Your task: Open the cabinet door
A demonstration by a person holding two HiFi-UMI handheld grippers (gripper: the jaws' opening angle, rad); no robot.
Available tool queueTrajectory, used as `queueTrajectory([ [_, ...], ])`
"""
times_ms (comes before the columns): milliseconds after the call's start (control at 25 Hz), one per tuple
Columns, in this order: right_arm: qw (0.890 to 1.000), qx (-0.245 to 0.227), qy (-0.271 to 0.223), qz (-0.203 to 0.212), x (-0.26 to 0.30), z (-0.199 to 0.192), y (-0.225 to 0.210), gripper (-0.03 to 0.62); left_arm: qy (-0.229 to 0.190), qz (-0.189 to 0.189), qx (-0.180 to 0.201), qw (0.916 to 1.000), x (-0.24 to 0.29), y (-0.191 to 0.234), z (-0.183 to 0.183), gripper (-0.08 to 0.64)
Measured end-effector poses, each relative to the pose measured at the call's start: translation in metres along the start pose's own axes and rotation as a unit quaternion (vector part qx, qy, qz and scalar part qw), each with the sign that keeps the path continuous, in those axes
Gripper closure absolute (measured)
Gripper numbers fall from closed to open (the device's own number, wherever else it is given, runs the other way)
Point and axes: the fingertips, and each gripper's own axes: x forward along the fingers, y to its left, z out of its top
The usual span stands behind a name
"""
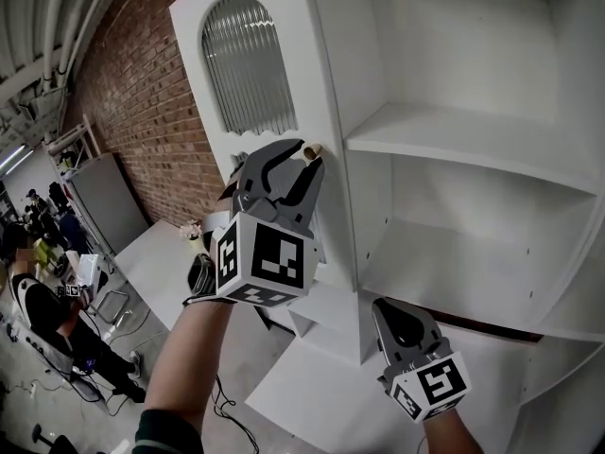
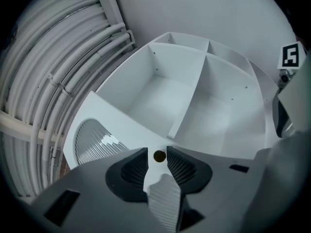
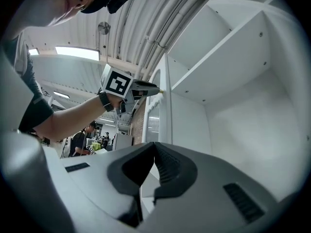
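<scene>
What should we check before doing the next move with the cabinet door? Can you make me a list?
1. Knob sits between the jaws of the left hand-held gripper: ok.
2. Grip on the knob is tight: cannot tell; a thin gap shows on one side.
3. Cabinet door is swung out from the cabinet: ok.
4. Shelves hold nothing that could get knocked: ok.
5. Right hand-held gripper is shut, holds nothing and hangs low, apart from the door: ok.
</scene>
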Motion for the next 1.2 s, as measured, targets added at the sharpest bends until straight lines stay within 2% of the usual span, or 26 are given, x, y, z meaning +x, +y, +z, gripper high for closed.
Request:
queueTrajectory([
  [160, 1.0, 0.0, 0.001, -0.001, 0.002, -0.003, -0.006, 0.588, 0.004, -0.013, 0.011, 0.9998, 0.011, -0.004, -0.001, 0.448],
  [440, 1.0, 0.004, 0.003, -0.004, 0.001, -0.007, -0.013, 0.588, 0.009, -0.01, 0.022, 0.9997, 0.02, -0.005, -0.003, 0.472],
  [1200, 1.0, 0.023, 0.006, -0.004, -0.006, -0.015, -0.013, 0.588, -0.014, -0.006, 0.007, 0.9999, -0.015, 0.005, -0.003, 0.48],
])
